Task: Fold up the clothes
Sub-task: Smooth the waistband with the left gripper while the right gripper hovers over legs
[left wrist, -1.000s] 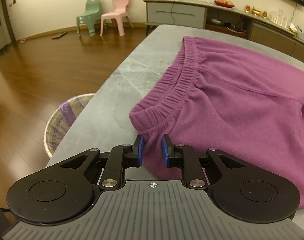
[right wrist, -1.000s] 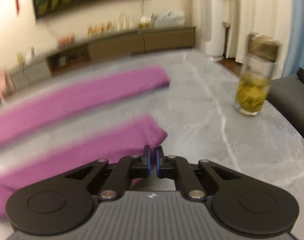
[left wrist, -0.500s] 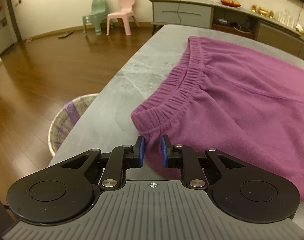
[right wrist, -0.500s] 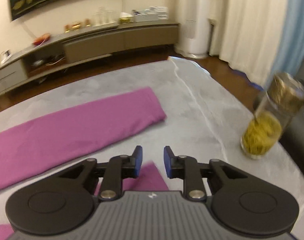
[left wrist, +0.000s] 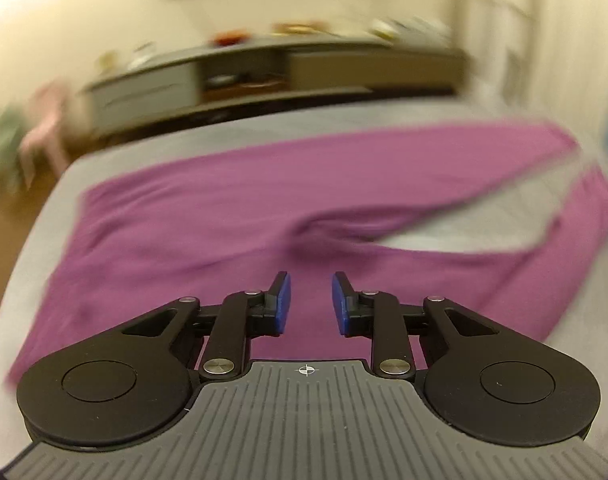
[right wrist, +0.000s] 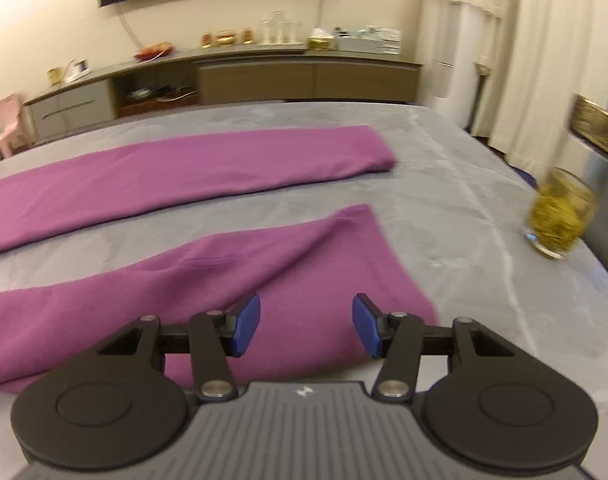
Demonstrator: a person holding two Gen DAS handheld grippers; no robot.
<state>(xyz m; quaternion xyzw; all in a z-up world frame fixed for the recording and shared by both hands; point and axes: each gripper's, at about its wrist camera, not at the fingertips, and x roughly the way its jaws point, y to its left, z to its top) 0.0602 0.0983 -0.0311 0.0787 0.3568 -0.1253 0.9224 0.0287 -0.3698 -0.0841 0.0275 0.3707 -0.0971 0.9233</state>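
Both grippers, left (left wrist: 307, 303) and right (right wrist: 306, 325), have been spread off the trousers (right wrist: 208, 268), which are laid flat and unfolded, so a fresh grip is needed

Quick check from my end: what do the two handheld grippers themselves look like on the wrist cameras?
Both look alike. The left gripper and right gripper each have black linkage arms with silver pivot screws, two round black side housings, blue pads on the fingers, and a grey ribbed body bearing a small white mark. No cables, hands or sleeves show.
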